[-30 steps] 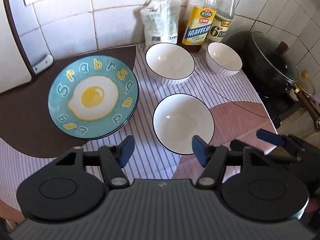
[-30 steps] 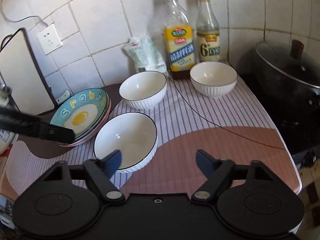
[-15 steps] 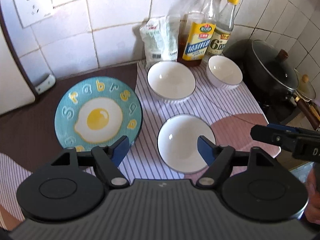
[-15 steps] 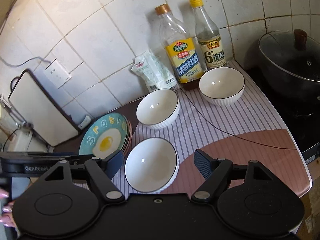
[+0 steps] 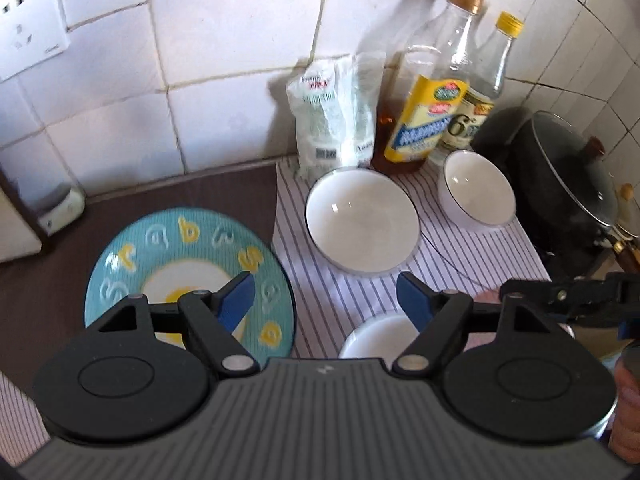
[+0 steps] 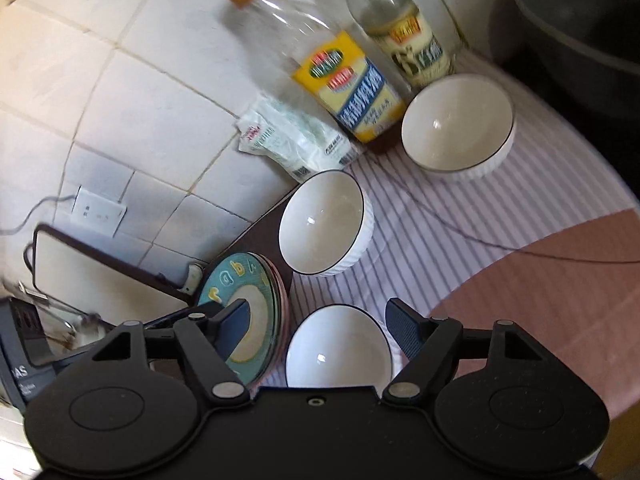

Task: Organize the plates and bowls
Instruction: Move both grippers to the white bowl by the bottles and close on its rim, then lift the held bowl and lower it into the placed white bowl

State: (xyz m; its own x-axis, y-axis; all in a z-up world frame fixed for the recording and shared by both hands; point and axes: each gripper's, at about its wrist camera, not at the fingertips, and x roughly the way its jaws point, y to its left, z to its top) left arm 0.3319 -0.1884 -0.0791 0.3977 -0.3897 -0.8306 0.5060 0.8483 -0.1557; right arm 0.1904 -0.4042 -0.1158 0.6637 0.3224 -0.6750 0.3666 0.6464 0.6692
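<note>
Three white bowls and one stack of plates make up the work, all on the striped cloth [image 5: 460, 264] and none lifted yet. Largest is the blue egg-print plate [image 5: 168, 248] topping the plate stack at the left, on the dark mat against the tiled wall; pinkish rims of other plates show beneath it in the right wrist view. Next comes the middle bowl [image 5: 362, 220], just in front of the white packet [image 5: 336, 116], then the far bowl [image 5: 478, 188] beside the two sauce bottles [image 5: 428, 120], near the lidded black pan [image 5: 568, 184]. The near bowl [image 6: 338, 350] now sits low between the right gripper's fingers in its own view, and only its upper rim shows above the left gripper's body.

Compared with a second ago, both cameras have pulled up and back from the counter: the near bowl has slid toward the bottom of both frames, and the right view has tilted hard, with motion blur on the bottles. The left gripper [image 5: 326, 300] is spread wide and empty, one finger overlapping the egg plate in view. The right gripper [image 6: 318, 322] is likewise wide apart, holding nothing. My reading is that no grasp has begun; this is repositioning, and nesting the bowls remains to do.
</note>
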